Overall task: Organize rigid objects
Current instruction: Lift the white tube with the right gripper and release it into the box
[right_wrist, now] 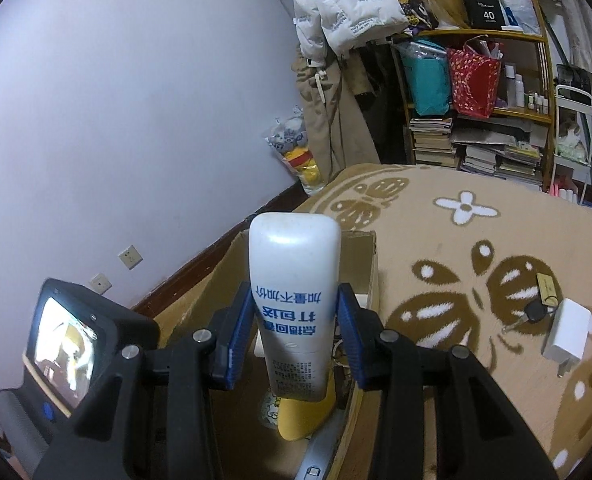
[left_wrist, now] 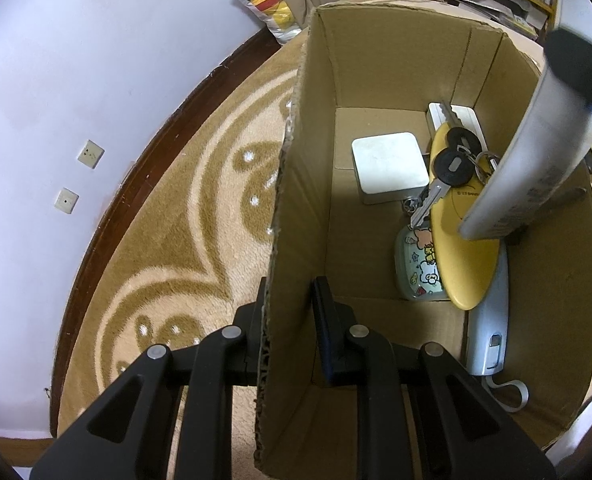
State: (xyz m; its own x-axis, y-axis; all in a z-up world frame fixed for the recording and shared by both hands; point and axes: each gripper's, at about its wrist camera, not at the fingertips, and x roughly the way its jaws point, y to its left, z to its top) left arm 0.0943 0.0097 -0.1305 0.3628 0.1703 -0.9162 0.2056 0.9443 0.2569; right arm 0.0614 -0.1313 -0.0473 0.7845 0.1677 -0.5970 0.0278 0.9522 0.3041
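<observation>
We're over a tan patterned carpet (right_wrist: 475, 248) that runs up to a lilac wall (left_wrist: 96, 60), with a cluttered bookshelf (right_wrist: 487, 120) and hanging coats (right_wrist: 335, 40) at the far end.

On the carpet sits the open cardboard box (left_wrist: 315, 140). Our left gripper (left_wrist: 288, 304) is pinched down on the box's near wall, one finger outside, one inside.

Our right gripper (right_wrist: 294, 320) is clamped on a white bottle (right_wrist: 294, 280) with blue lettering, blue pads (right_wrist: 238, 332) pressed on both sides. The bottle sits just above the box opening, and in the left view its end (left_wrist: 527, 184) pokes in over the right side, tilted.

Stuff already in the box:
- a pale blue handset-looking thing (left_wrist: 489, 320) along the right wall
- a yellow oval plate (left_wrist: 455, 220) lying over it
- a white square box (left_wrist: 387, 168) toward the back
- a small cartoon-print tin (left_wrist: 419, 268), half under the plate
- a bunch of black-headed keys (left_wrist: 451, 160) on top of the plate

So the right side is crowded right under the bottle; the left half of the floor is bare.

Outside on the carpet, to the right: a white charger (right_wrist: 567, 336) and beside it a key with a wooden tag (right_wrist: 539, 304).
</observation>
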